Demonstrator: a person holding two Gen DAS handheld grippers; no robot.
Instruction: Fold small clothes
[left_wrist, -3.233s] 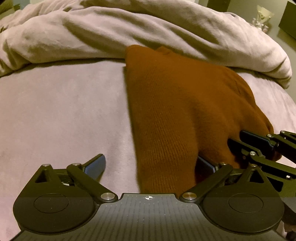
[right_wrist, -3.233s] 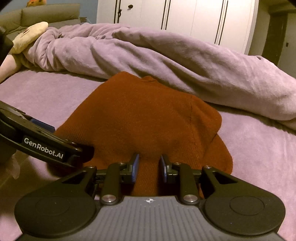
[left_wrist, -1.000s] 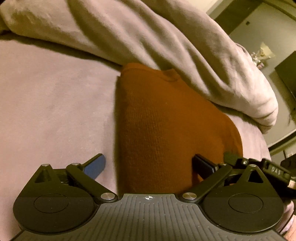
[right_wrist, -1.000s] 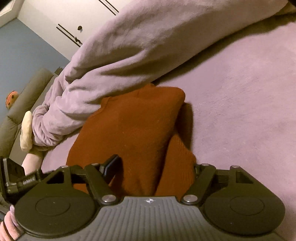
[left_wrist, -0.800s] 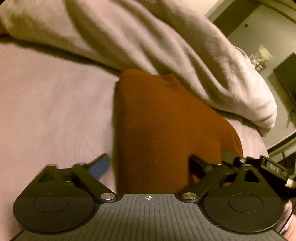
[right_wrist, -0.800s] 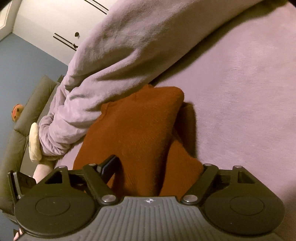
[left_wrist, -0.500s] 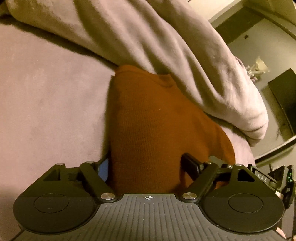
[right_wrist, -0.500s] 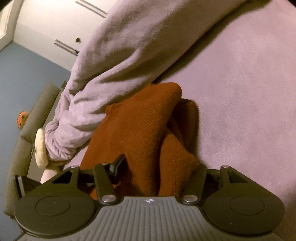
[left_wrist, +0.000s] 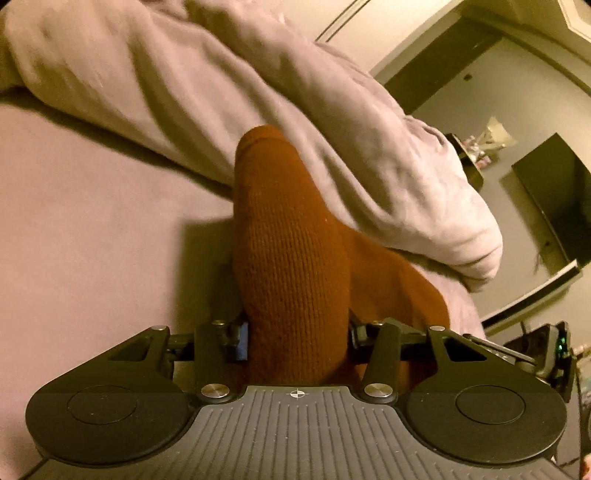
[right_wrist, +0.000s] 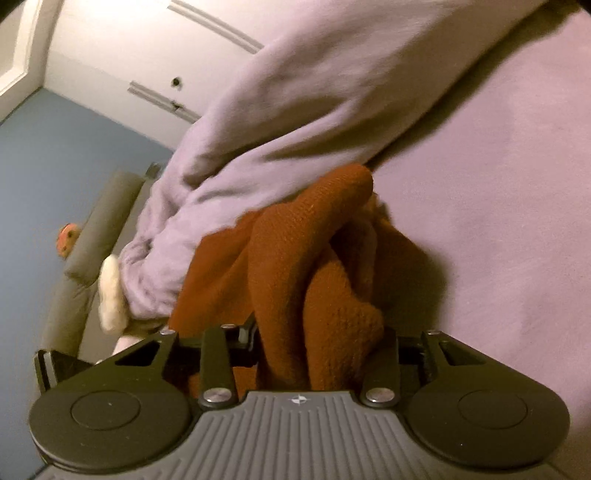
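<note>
My left gripper (left_wrist: 297, 341) is clamped on a thick bunch of the rust knit garment (left_wrist: 291, 266) at its near edge; my right gripper (right_wrist: 321, 343) is likewise closed on the garment's near edge, where several layers bulge between its fingers. The garment rises off the bed (left_wrist: 92, 229) at the held end, its far end lying against the bunched duvet (left_wrist: 332, 122). I judge the step in hand to be lifting the near edge for a fold. The next move calls for carrying both grippers forward together, level, then laying the edge flat without snagging the duvet.
</note>
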